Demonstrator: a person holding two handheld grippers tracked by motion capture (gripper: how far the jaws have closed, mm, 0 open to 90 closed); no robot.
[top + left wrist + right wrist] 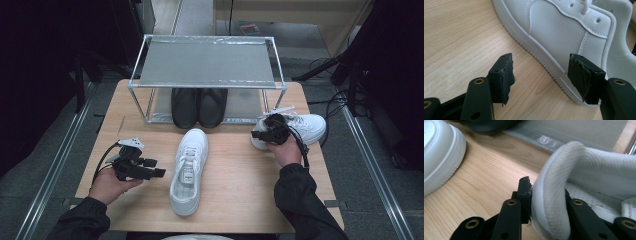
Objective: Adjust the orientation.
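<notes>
One white sneaker (pixel 189 170) lies in the middle of the wooden table, toe toward the rack. My left gripper (pixel 156 167) hovers just left of it, open; in the left gripper view its jaws (pixel 544 77) stand wide with the sneaker's side and sole edge (pixel 559 32) just beyond them, the right pad close to the sole. A second white sneaker (pixel 307 125) sits at the right by the rack. My right gripper (pixel 260 134) is at its heel. In the right gripper view the jaws (pixel 546 192) pinch the padded heel collar (pixel 556 177), one inside and one outside.
A metal-framed rack (pixel 207 62) with a grey shelf stands at the table's far side. A pair of black shoes (pixel 199 107) sits under it. Bare wood (pixel 240 165) lies between the two sneakers. The centre sneaker's toe (pixel 439 152) appears at the left of the right gripper view.
</notes>
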